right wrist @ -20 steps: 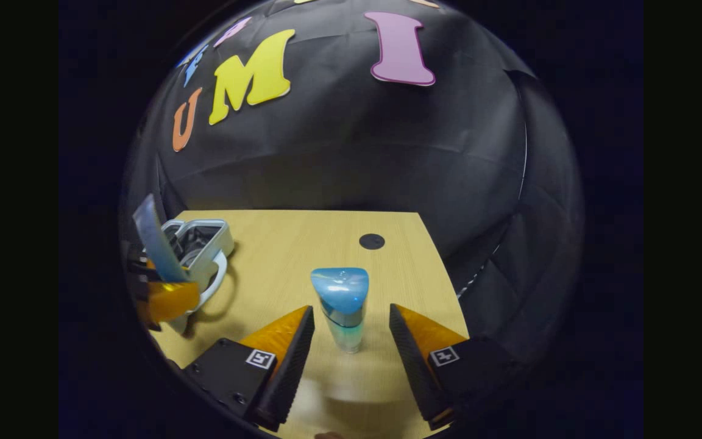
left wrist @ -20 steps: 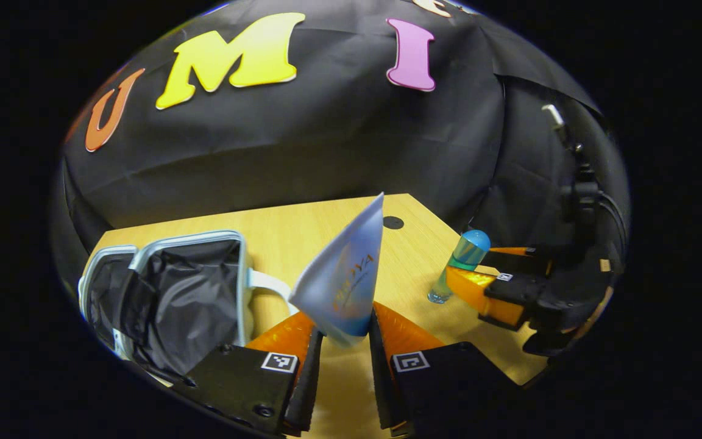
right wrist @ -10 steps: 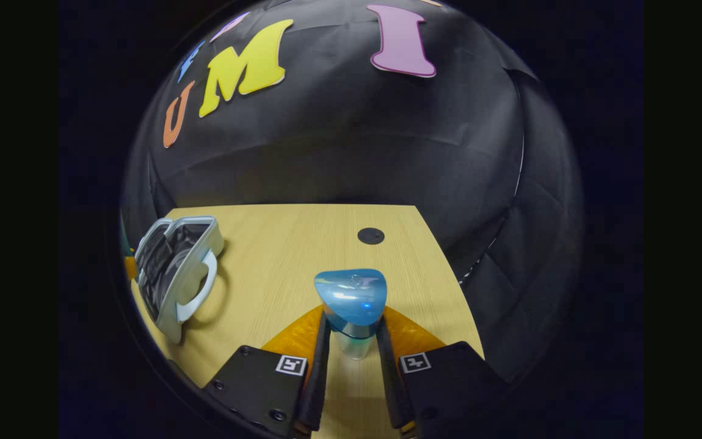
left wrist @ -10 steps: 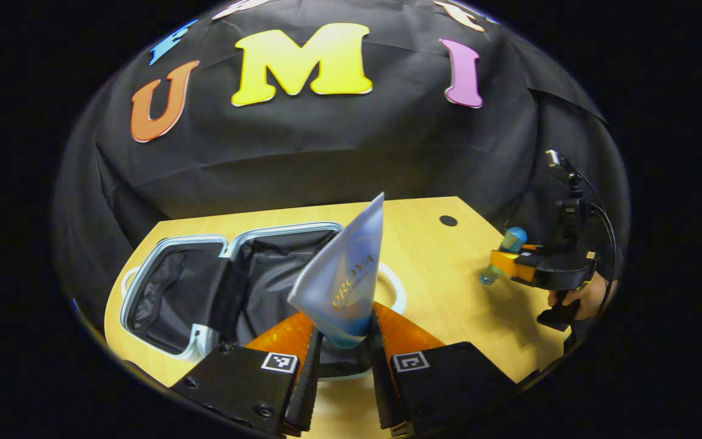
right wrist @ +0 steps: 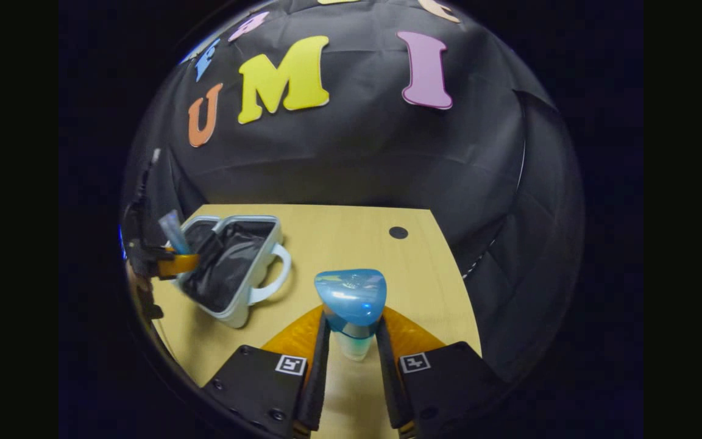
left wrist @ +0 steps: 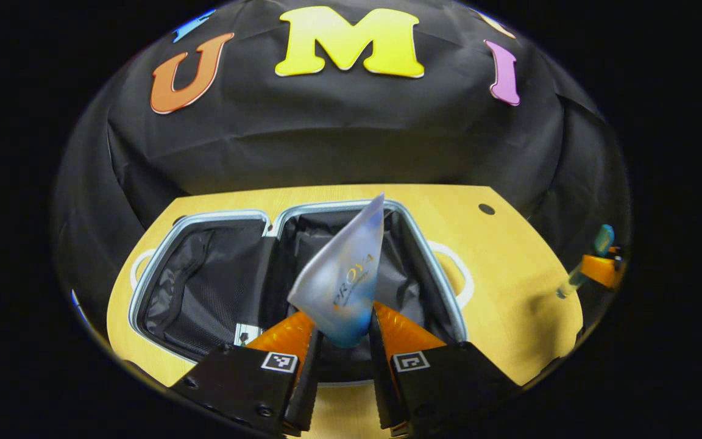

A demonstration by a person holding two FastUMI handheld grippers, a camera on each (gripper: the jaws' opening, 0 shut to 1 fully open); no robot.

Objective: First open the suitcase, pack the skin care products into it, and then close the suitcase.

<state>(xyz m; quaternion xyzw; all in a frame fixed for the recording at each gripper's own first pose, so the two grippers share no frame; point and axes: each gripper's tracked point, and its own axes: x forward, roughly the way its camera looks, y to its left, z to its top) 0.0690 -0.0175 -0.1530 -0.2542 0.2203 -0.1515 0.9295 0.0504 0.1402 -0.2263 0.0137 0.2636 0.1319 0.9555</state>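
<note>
1. Left gripper (left wrist: 342, 341): jaws closed on the lower end of a frosted tube (left wrist: 342, 274); the tube points up and forward, poised over the open suitcase (left wrist: 302, 210), probably so it can be lowered straight into the compartment beneath it.
2. Suitcase: lies flat and fully open on the table (left wrist: 509, 256); two dark fabric-lined halves side by side, pale rim, a loop handle on each outer side; nothing can be made out inside.
3. Right gripper (right wrist: 351, 360): jaws closed on a clear bottle with a blue cap (right wrist: 351, 299), held upright and well apart from the suitcase (right wrist: 235, 256); seemingly waiting its turn.
4. Table: light wood grain, one round dark hole (right wrist: 398, 232) near the far edge.
5. Room: black cloth wall close behind the table; dim surroundings.
</note>
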